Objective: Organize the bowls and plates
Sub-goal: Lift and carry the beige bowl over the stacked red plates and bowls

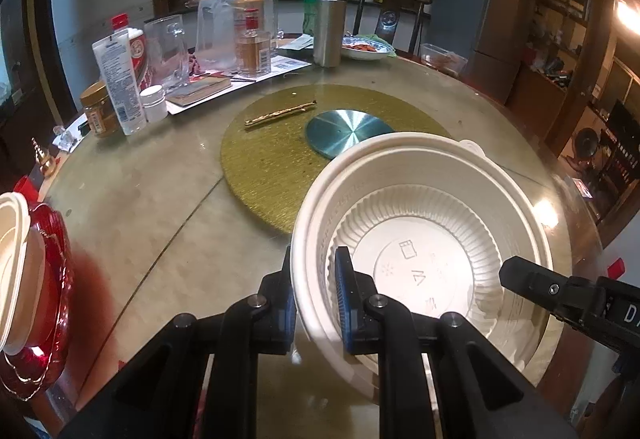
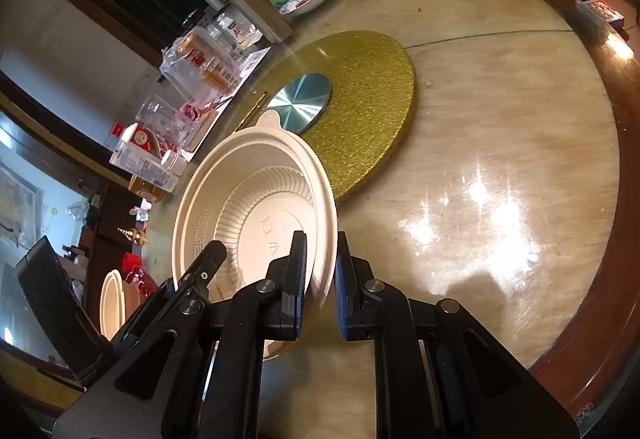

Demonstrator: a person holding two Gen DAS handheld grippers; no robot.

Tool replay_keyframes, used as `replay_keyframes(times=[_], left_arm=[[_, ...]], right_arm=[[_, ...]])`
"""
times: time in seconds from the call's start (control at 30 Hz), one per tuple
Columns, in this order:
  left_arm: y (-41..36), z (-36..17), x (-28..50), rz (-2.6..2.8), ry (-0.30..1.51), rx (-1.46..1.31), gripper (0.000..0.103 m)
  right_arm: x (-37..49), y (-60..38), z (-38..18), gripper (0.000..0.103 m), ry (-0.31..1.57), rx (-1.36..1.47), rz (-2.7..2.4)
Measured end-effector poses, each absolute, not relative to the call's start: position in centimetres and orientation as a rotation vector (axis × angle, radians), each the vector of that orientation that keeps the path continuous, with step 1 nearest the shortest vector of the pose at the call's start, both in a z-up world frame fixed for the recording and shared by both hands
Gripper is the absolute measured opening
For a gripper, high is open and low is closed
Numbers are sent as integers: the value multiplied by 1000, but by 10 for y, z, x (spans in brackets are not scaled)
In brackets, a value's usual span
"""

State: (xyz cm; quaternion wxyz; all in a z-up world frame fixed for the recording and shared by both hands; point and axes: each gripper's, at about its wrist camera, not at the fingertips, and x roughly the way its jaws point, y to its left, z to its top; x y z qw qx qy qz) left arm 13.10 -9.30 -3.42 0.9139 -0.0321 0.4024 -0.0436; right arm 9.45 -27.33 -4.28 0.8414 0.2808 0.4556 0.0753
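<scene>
A cream plastic bowl [image 1: 432,235] with a ribbed inner wall is held above the round table between both grippers. My left gripper [image 1: 316,291] is shut on the bowl's near left rim. My right gripper [image 2: 320,279] is shut on the opposite rim of the same bowl [image 2: 256,207]; its black finger also shows at the right of the left wrist view [image 1: 532,279]. A second cream bowl [image 1: 12,271] sits on a red glass dish [image 1: 52,279] at the far left table edge; it also shows in the right wrist view [image 2: 110,303].
A gold round mat [image 1: 272,155] with a teal metal disc [image 1: 348,129] and a gold stick [image 1: 280,113] lies mid-table. Bottles, jars, glass jugs, a steel flask [image 1: 329,25] and a food plate [image 1: 366,49] crowd the far side. The table's brown rim [image 2: 608,239] runs right.
</scene>
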Motion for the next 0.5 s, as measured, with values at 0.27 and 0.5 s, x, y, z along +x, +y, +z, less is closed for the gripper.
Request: replay_keyframes(times=[0.27,0.5], left_arm=[[-76,-35,125,-61,827,-80,16],[-63,-31,116,-28,814,-85,16]], right_arm=[[93,-257,-46,12,975,579,193],[89,-244,-44,12,970,564,224]])
